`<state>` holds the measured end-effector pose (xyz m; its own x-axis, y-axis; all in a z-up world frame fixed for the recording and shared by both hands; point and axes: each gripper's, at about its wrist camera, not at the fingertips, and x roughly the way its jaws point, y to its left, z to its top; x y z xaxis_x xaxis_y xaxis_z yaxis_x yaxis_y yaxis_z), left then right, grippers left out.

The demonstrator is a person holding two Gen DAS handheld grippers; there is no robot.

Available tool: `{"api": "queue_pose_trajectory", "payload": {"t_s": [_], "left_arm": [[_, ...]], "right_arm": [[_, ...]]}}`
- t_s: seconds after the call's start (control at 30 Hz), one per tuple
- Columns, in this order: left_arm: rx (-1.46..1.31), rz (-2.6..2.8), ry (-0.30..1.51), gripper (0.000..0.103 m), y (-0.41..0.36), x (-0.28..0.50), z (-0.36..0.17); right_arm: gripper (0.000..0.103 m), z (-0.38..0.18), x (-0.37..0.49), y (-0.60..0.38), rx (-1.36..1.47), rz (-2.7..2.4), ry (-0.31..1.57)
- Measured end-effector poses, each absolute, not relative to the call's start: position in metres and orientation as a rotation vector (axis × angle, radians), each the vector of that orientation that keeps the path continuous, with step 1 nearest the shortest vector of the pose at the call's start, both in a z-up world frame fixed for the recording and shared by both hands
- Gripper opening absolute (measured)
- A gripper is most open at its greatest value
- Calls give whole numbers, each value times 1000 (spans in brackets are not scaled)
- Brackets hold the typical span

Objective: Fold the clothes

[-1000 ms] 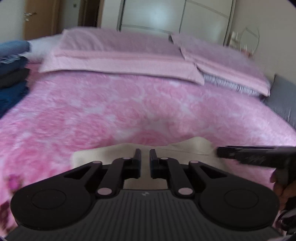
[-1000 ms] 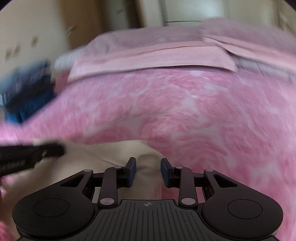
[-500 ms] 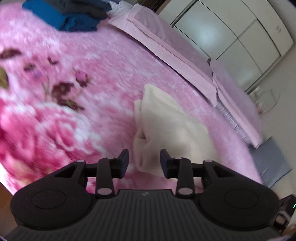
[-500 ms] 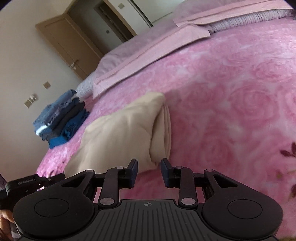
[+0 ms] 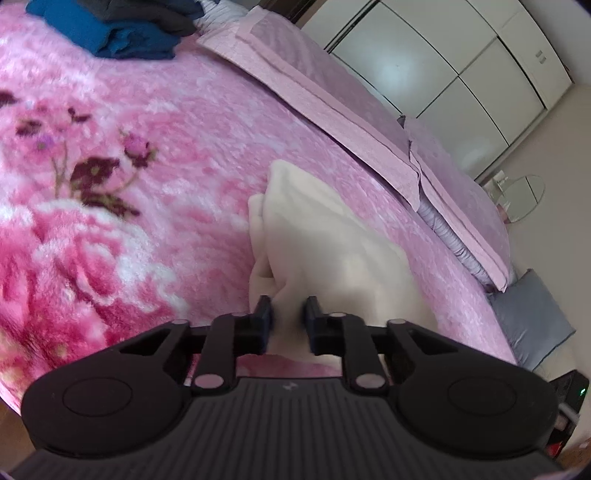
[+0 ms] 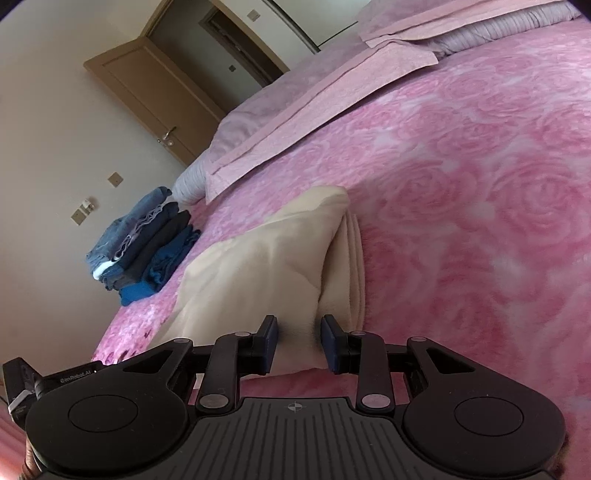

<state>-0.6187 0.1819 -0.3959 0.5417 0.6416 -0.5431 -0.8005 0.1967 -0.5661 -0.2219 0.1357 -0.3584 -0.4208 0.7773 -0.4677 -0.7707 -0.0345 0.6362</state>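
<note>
A folded cream garment [image 5: 332,236] lies on the pink floral blanket [image 5: 166,122] near the bed's front edge. My left gripper [image 5: 288,314] has its jaws closing on the garment's near left corner, and the cloth bunches between the pads. In the right wrist view the same cream garment [image 6: 258,266] shows stacked layers along its right side. My right gripper [image 6: 300,332] is closing on the near right corner, with fabric pinched between its two fingers. Both grippers sit low over the blanket [image 6: 480,184].
A stack of folded blue and dark clothes [image 5: 122,29] [image 6: 147,243] rests at the bed's far left. Pink pillows [image 5: 332,99] [image 6: 295,103] line the head of the bed. A grey cushion [image 5: 532,317] lies beside the bed, near white wardrobe doors [image 5: 443,74]. A brown door [image 6: 147,96] stands open.
Both grippers rolled and dropped to the garment's near corners. The left jaws opened wide, then closed on the cloth; the right jaws narrowed onto the other corner.
</note>
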Motion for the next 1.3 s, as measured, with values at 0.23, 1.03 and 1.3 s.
{"api": "queue_pose_trajectory", "payload": {"t_s": [0.23, 1.03, 1.3], "left_arm": [[-876, 1005, 253, 9, 175, -617, -406], [-937, 888, 193, 3, 245, -620, -405], [-719, 1082, 304, 10, 222, -606, -374]], "right_arm": [[0, -368, -222, 134, -3, 1592, 1091], [1, -366, -187, 223, 13, 1738, 1128], [3, -348, -204, 198, -93, 1596, 1000]]}}
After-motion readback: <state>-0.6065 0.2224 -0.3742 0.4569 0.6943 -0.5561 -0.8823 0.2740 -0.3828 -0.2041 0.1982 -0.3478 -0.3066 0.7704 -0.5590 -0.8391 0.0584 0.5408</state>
